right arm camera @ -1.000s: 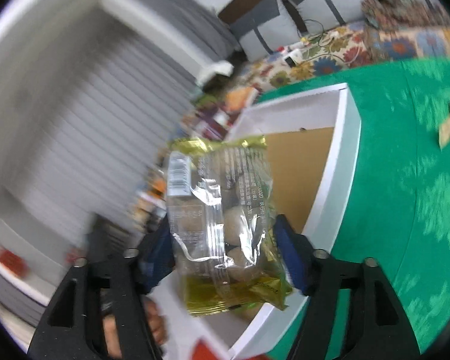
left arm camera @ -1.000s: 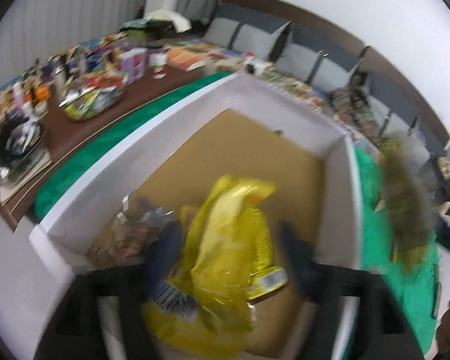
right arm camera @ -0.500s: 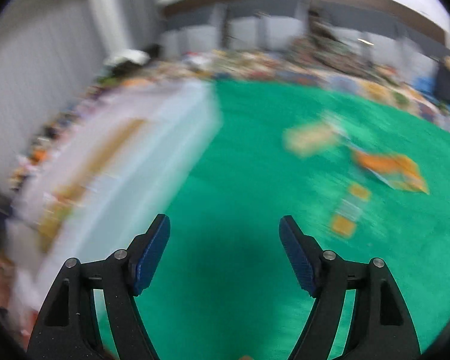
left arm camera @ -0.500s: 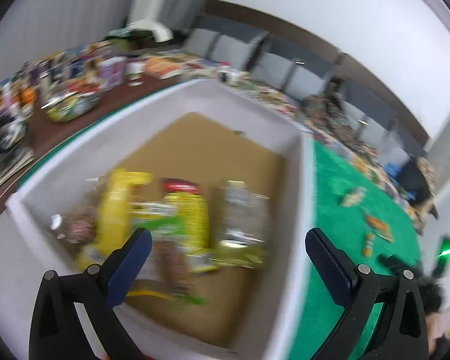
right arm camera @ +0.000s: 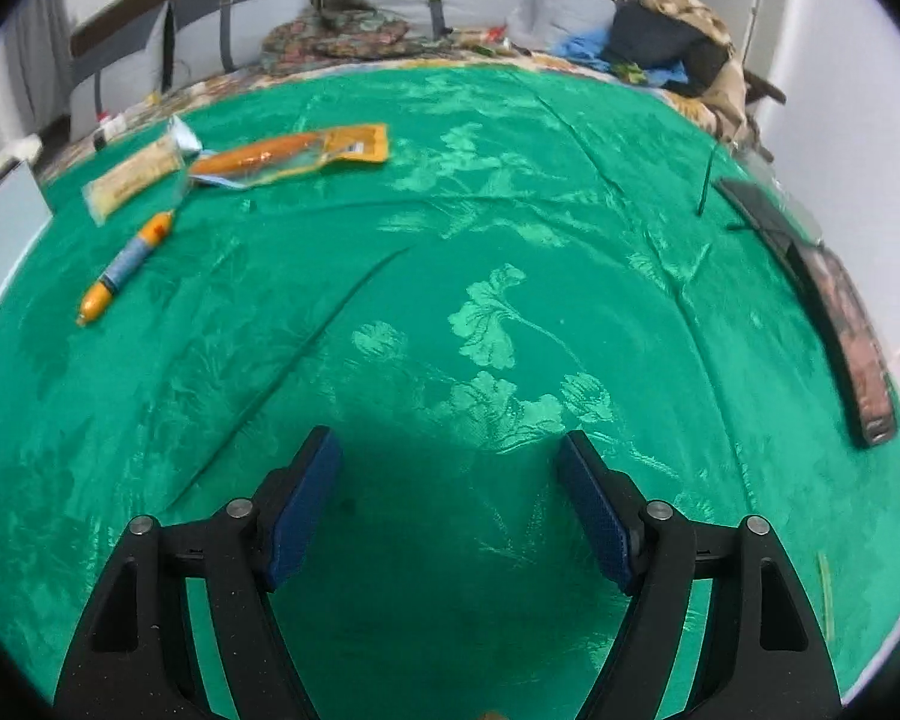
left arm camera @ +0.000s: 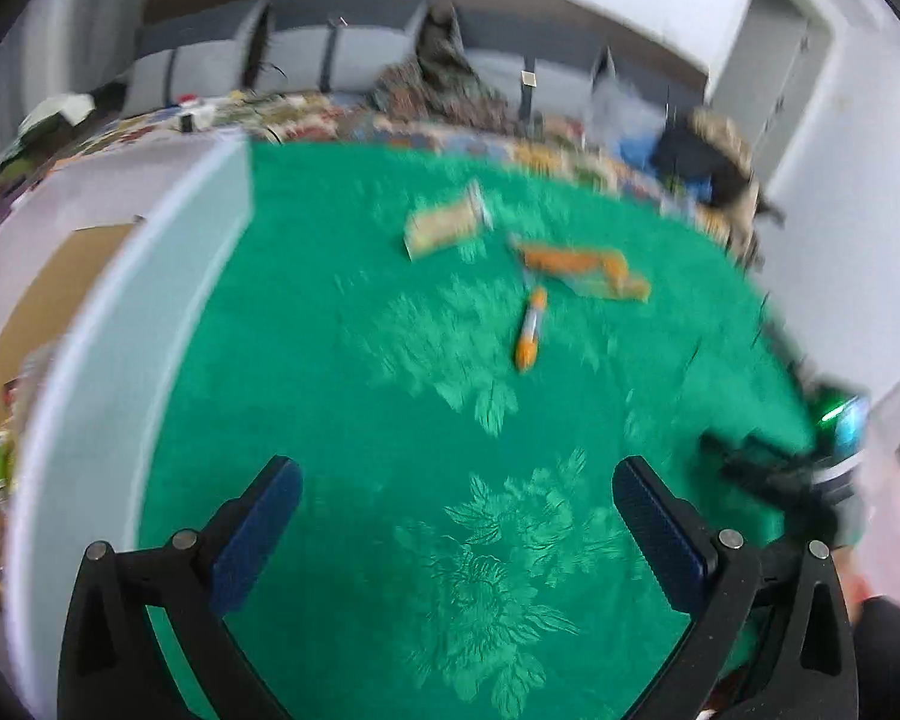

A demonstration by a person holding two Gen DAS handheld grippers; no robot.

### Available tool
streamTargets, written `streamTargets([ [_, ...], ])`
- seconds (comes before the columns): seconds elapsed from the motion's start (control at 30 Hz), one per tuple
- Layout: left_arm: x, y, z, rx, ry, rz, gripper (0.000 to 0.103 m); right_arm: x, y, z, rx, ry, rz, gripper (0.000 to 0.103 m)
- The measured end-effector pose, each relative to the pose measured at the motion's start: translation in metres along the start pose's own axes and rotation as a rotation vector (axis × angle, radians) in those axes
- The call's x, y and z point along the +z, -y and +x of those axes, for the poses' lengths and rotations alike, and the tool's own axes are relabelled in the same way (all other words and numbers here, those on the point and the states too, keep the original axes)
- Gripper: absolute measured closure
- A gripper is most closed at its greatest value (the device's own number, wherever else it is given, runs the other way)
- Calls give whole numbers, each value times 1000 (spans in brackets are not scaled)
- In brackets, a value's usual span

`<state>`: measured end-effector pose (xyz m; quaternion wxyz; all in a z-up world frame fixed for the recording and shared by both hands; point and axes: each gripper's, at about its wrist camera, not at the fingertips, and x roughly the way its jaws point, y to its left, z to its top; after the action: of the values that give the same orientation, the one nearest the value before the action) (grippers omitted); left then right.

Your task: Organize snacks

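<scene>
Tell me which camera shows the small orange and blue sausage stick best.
The right wrist view: the sausage stick lies sharp there, its blue middle band clear. The left wrist view shows it too, but blurred by motion.

Left gripper [left arm camera: 456, 483]: matte black plastic frame, two angled arms w/ triangular cut-outs, round silver screws at the joints, two per side. Fingers [left arm camera: 258, 534] carry dark blue ribbed pads on inner faces. Right gripper [right arm camera: 450, 462]: same build, black arms, silver screw heads behind the pads, blue textured pads [right arm camera: 594, 516] facing each other.
</scene>
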<state>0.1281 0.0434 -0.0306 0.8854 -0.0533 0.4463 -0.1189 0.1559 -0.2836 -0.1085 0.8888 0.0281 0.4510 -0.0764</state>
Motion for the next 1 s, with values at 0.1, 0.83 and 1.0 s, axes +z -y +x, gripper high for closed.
streamTargets([
  [0.1,-3,11,45,68,-49,49,1,0,-1,-1,8,23,-7,19],
  [0.83,-7,-32,108,227,-24,5,0,-5,-2,0,23,19,-18,15],
  [1.0,-7,-33,109,226,-25,5,0,-5,-1,0,23,19,-18,15],
])
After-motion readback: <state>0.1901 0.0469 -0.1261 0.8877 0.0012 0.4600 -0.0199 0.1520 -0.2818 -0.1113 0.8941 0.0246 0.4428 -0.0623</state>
